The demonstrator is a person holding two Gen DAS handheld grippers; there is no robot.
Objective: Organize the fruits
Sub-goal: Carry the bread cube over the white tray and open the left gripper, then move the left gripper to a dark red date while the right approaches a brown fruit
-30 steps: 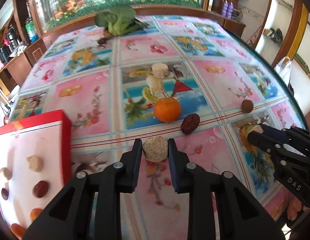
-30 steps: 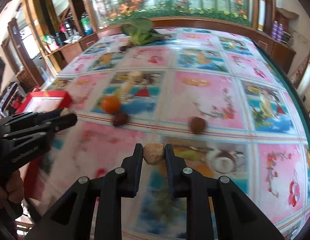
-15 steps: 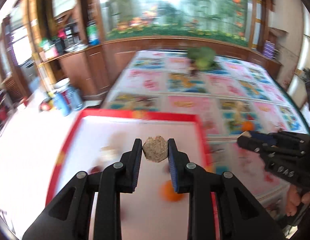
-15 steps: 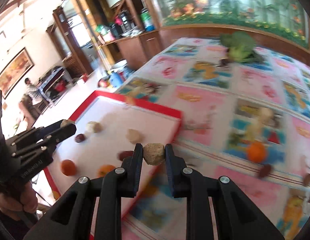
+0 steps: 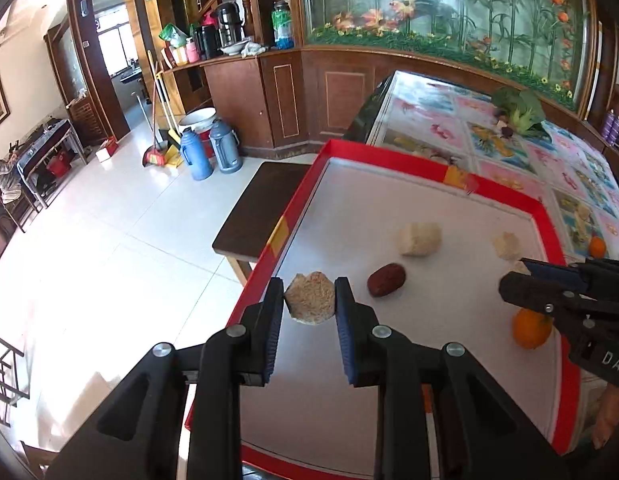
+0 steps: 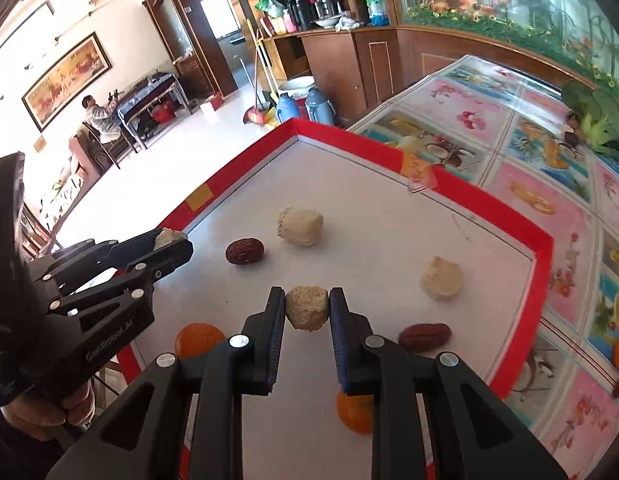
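Both grippers, left [image 5: 309, 304] and right [image 6: 307, 306], are clamped on tan fibrous chunks above the red-rimmed tray [image 6: 469, 196]. Advise lowering each onto bare tray floor, clear of the dates and oranges, before opening.

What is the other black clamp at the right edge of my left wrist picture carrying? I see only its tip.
Observer: The right gripper is shut on a rough tan fruit chunk, held over the red-rimmed white tray.
Visitor: Is the wrinkled dark red date I see the only one in there?
Observer: No. A second dark red date lies just right of that gripper.
Visitor: And the small round orange?
Observer: There are two in the tray. The second orange sits near the tray's left rim, and it is missing from your picture.
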